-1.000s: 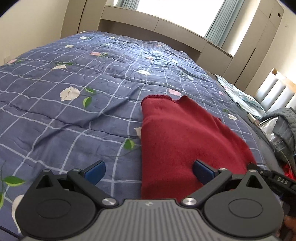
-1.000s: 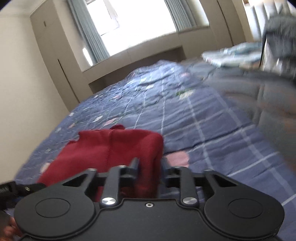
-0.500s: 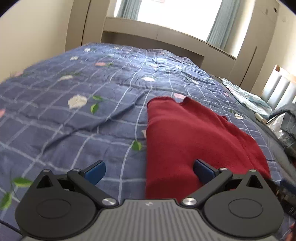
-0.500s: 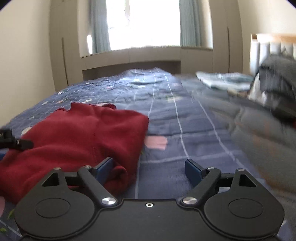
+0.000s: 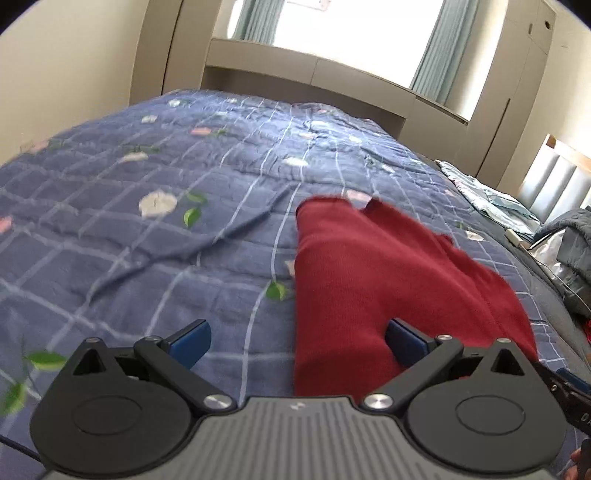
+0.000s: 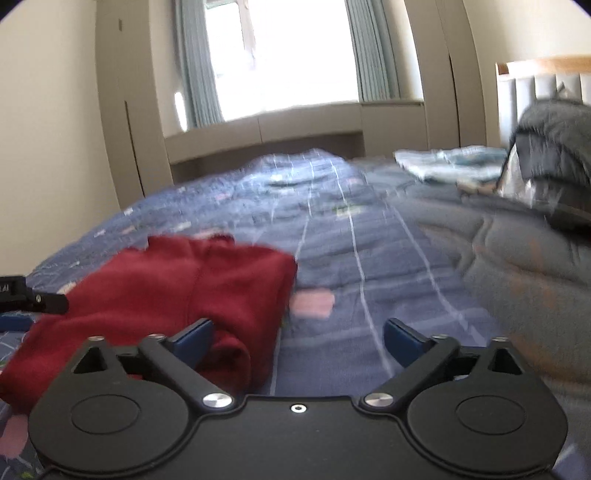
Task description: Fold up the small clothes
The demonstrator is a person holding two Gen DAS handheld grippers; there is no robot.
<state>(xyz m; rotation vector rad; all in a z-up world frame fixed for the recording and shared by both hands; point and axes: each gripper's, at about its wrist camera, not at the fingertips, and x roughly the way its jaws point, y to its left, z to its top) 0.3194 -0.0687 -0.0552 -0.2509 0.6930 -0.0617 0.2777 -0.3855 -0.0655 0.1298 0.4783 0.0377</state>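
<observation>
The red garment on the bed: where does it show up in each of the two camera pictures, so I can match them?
Left wrist view: the red garment lies right of centre, running down to the right blue pad.
Right wrist view: the red garment lies lower left, by the left blue pad.
Shared landmark: the bright window beyond the blue floral quilt.

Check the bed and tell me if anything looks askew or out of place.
The red garment lies folded but uneven: its far edge is notched, and its near corner bunches into a roll beside the right tool, whose jaws are opening with only that roll's edge between them. The quilt is creased.
</observation>
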